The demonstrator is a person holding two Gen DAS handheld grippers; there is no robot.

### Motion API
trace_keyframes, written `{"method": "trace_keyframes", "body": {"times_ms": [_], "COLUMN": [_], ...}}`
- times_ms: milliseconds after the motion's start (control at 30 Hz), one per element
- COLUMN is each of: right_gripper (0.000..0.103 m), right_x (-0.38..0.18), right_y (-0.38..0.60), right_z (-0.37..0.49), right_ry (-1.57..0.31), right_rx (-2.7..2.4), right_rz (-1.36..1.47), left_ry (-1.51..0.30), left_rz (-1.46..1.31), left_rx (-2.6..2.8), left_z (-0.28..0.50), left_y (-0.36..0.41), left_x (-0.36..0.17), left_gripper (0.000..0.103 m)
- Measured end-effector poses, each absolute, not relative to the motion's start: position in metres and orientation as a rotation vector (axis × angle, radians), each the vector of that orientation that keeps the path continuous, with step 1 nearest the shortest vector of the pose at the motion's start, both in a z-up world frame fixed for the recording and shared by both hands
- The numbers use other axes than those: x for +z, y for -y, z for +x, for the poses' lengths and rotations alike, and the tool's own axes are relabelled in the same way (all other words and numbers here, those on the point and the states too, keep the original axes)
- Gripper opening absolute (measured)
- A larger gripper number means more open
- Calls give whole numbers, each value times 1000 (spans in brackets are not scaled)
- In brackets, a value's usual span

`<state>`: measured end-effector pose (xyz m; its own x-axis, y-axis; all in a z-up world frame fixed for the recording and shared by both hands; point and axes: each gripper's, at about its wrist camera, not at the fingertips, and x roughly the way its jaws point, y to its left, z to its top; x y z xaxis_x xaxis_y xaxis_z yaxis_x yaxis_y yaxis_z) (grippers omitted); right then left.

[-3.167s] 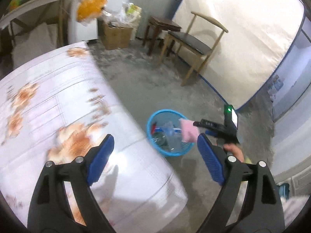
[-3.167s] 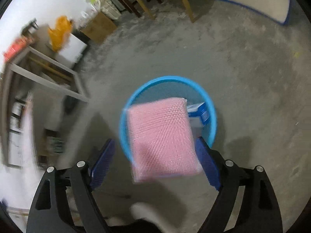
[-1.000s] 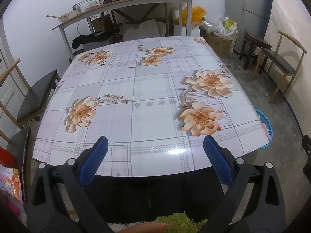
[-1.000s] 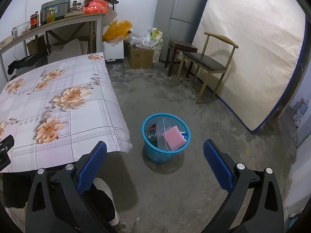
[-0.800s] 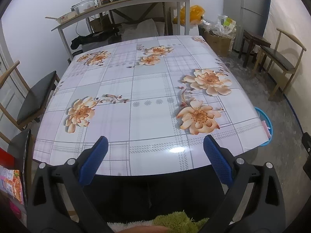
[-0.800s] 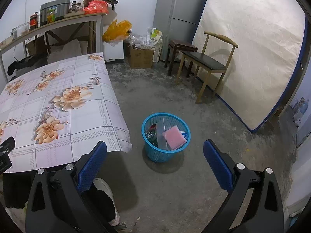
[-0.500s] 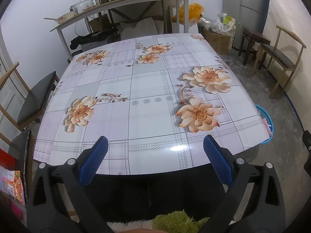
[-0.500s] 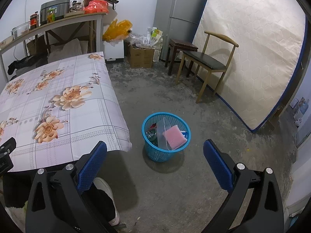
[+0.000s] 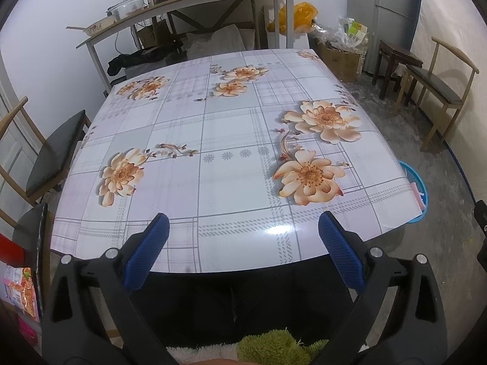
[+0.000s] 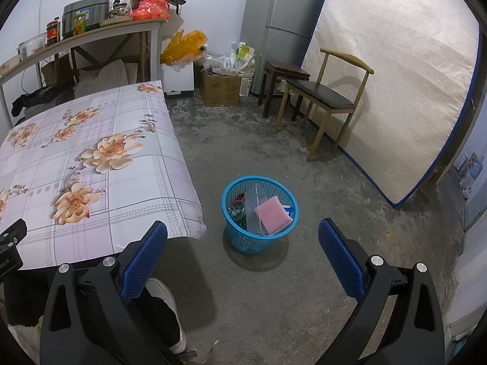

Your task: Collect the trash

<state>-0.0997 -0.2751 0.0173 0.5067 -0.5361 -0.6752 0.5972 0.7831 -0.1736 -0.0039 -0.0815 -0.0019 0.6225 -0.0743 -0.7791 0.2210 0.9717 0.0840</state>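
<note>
A blue mesh trash basket (image 10: 237,237) stands on the concrete floor right of the table. In it lie a pink sponge (image 10: 272,215), a clear plastic piece (image 10: 251,203) and other trash. My right gripper (image 10: 243,254) is open and empty, held back from the basket and above the floor. My left gripper (image 9: 242,245) is open and empty over the near edge of the floral tablecloth table (image 9: 213,140). The basket's rim (image 9: 421,182) shows past the table's right corner in the left wrist view.
A wooden chair (image 10: 328,97) and dark stool (image 10: 281,73) stand before a leaning mattress (image 10: 395,85). A fridge (image 10: 283,15), a cardboard box (image 10: 220,88) and a shelf table (image 10: 91,39) line the back wall. Another chair (image 9: 51,158) stands left of the table.
Since 3.2 s ago the pink sponge left my right gripper and lies in the basket. Both grippers pulled back. Over the last second almost nothing moved.
</note>
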Motion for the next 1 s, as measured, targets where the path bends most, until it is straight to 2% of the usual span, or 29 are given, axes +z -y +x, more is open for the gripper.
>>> {"method": "trace_keyframes", "body": {"times_ms": [1000], "right_gripper": [97], "right_x": [16], "right_y": [278], "right_z": [-95], "right_ry": [-781], "right_rx": [-678], "right_rz": [93], "left_ry": [-890], "left_rz": [184], "left_rx": [-168], "left_z": [-2], "left_y": [81], "left_x": [-5], "left_gripper": [94]}}
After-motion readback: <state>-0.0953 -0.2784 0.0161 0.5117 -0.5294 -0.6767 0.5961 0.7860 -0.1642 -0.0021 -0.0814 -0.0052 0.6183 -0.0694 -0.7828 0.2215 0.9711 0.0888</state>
